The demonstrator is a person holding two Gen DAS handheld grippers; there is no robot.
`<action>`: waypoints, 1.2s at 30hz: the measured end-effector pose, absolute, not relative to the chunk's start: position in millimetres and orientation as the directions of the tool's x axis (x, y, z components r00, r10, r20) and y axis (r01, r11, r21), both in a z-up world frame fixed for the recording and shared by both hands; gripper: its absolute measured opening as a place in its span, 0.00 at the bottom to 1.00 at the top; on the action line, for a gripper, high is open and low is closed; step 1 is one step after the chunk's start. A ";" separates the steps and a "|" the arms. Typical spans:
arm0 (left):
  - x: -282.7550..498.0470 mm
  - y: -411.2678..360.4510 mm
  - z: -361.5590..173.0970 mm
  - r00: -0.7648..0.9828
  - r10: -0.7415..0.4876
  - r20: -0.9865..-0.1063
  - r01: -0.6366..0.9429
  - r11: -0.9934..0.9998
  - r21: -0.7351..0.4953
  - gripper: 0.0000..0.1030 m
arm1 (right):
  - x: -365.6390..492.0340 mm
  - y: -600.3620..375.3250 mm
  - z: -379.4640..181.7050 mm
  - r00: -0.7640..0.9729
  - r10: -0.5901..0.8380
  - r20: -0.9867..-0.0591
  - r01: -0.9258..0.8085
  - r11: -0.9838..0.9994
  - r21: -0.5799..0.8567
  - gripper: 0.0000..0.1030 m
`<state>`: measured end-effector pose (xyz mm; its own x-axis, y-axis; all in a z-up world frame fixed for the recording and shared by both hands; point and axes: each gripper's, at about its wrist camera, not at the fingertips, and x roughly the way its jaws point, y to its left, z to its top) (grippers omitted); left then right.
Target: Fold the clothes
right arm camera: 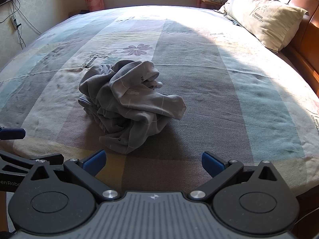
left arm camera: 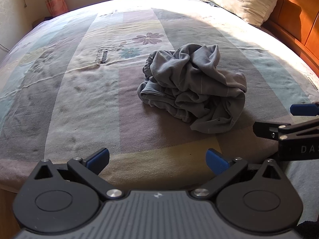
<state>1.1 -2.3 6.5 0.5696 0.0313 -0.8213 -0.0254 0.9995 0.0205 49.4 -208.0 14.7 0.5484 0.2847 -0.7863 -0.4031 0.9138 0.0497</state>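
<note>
While both grippers gape, one crumpled garment (left arm camera: 191, 87) lies alone.

Grey garment (left arm camera: 191, 87), pastel floral bedsheet (left arm camera: 79, 83)

Strong daylight enters from the far side of the room, toward twelve o'clock in both views, and washes the far part of the bed sheet (left arm camera: 59, 103) to near white, where the pattern is lost in glare. A broad soft-edged shadow runs down the middle of the sheet toward six o'clock. The crumpled grey garment (left arm camera: 191, 87) lies inside that shade, evenly lit, with a dark cast shadow at its near edge and its folds sharp. The pillow (right arm camera: 265, 18) at one to two o'clock catches warm sun. Fisheye bending curves the bed's edges strongly; corners darken with a faint purple fringe. Focus is crisp throughout.
</note>
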 end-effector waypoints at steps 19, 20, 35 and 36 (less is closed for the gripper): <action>24.7 8.8 7.6 0.575 0.051 -0.817 -0.043 0.999 0.032 0.99 | 74.6 -207.2 20.1 0.556 0.297 -0.776 -0.397 0.916 0.066 1.00; 26.2 9.2 6.9 0.573 0.052 -0.818 -0.042 0.999 0.033 0.99 | 77.4 -206.8 20.2 0.555 0.299 -0.776 -0.396 0.916 0.070 1.00; 43.1 24.5 -6.8 0.544 0.064 -0.837 -0.079 0.997 0.025 0.99 | 120.3 -170.0 23.1 0.556 0.365 -0.747 -0.458 0.884 0.092 1.00; 44.1 26.7 -8.3 0.540 0.064 -0.839 -0.086 0.996 0.021 0.99 | 124.2 -165.7 21.5 0.551 0.372 -0.747 -0.465 0.880 0.095 1.00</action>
